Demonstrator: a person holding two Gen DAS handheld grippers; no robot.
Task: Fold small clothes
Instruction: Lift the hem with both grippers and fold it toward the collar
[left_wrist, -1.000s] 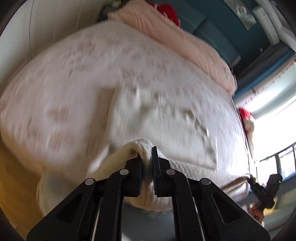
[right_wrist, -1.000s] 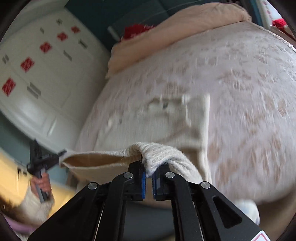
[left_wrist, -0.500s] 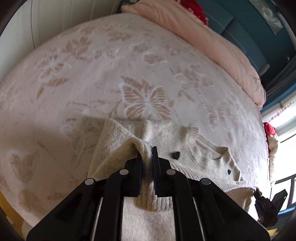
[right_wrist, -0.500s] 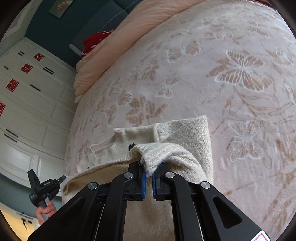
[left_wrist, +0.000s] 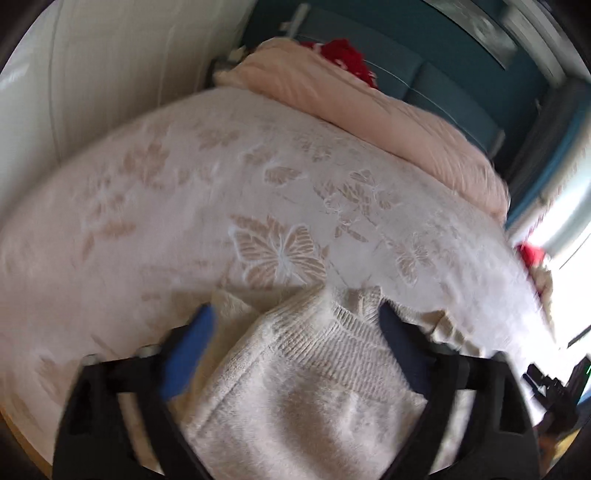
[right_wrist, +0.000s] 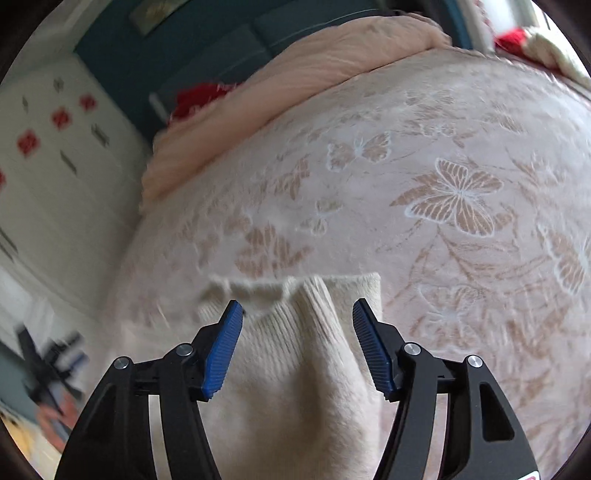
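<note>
A small cream knitted sweater (left_wrist: 314, 373) lies folded on the bed near its front edge. My left gripper (left_wrist: 295, 314) is open, its blue-padded fingers (left_wrist: 192, 347) spread to either side of the folded ribbed hem, holding nothing. The same sweater (right_wrist: 295, 354) shows in the right wrist view. My right gripper (right_wrist: 297, 306) is open too, its blue pads (right_wrist: 221, 350) standing apart over the knit, empty. The left view is blurred by motion.
The bed has a pale pink bedspread with tan butterflies (right_wrist: 454, 199) (left_wrist: 280, 254). A peach duvet (left_wrist: 388, 122) and a red item (left_wrist: 347, 59) lie at the headboard end. White wardrobe doors (right_wrist: 55, 147) stand to the left. The other gripper shows at the right edge (left_wrist: 554, 391).
Both grippers have opened and let go of the sweater's hem, which now lies folded over on the bed. Both have drawn back a little.
</note>
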